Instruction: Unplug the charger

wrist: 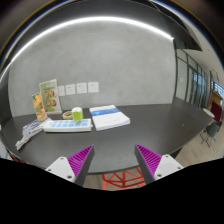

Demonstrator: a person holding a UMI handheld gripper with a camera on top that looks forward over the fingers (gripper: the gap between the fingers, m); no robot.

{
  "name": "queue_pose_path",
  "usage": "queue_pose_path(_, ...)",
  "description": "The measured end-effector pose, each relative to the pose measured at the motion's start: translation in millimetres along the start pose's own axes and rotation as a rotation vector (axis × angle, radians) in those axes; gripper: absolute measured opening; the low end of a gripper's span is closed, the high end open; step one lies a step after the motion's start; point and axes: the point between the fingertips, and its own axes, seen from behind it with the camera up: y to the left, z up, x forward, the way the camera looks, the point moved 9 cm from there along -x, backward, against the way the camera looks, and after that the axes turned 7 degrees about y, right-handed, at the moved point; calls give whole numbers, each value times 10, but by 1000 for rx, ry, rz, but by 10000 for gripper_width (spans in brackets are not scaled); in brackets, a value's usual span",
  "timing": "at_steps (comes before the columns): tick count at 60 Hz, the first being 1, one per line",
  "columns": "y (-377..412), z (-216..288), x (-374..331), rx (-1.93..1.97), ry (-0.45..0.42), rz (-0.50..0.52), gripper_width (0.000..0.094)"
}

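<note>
Dark table (150, 125), green cup (77, 114), tongs (112, 160) open

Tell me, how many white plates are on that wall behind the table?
3, in a row on the wall: left plate, middle plate, right plate, just beside the leaflet stand. Others may be hidden behind it.

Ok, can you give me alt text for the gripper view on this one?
The hand-held gripper is open with nothing between its two purple-padded fingers, well short of a dark table. On the table beyond the fingers lie a white stack of papers or books, a green cup and an upright picture card. No charger can be made out.
</note>
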Motion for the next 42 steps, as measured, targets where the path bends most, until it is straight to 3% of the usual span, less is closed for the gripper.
queue_pose_path(13,965,149,718,-51,34,94,831)
queue_pose_path(27,1800,535,1969,-135,-16,246,837)
queue_pose_path(36,1963,926,2804,-125,-64,215,834)
queue_pose_path(42,2097,1081,3187,-108,-76,249,818)
